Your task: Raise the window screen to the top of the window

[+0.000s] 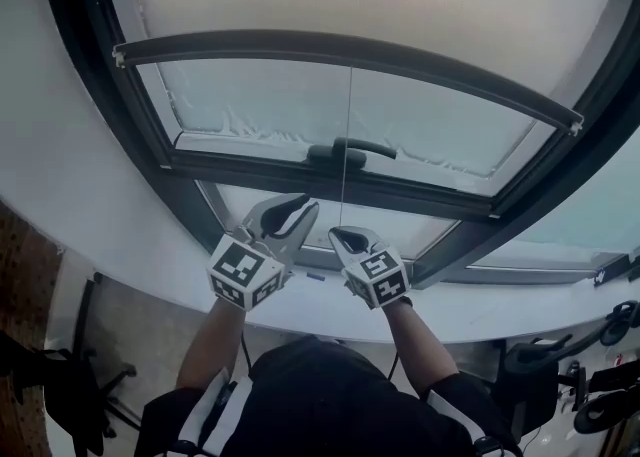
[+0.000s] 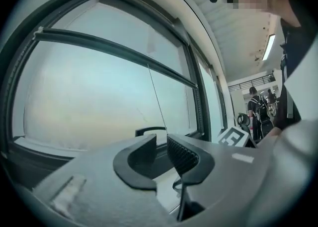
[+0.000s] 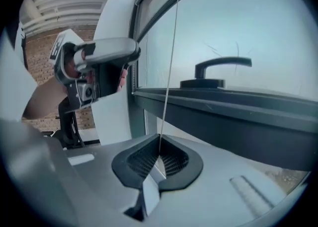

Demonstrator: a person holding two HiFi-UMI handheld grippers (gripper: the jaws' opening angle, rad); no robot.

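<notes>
The window screen's dark bottom bar [image 1: 350,50] hangs partway up the window, above the sash's black handle [image 1: 350,151]. A thin pull cord [image 1: 347,145] runs straight down from the bar to my right gripper [image 1: 345,238], which is shut on it below the handle. In the right gripper view the cord [image 3: 171,62] enters the closed jaws [image 3: 159,159]. My left gripper [image 1: 297,209] stands open just left of the cord, level with the right one. Nothing lies between its jaws [image 2: 161,154], and the cord [image 2: 154,97] hangs beyond them.
A white windowsill [image 1: 140,265] runs under the dark window frame [image 1: 90,95]. Black chairs and stands [image 1: 60,385] are on the floor at left and more gear [image 1: 590,365] at right. People [image 2: 258,109] stand far down the room.
</notes>
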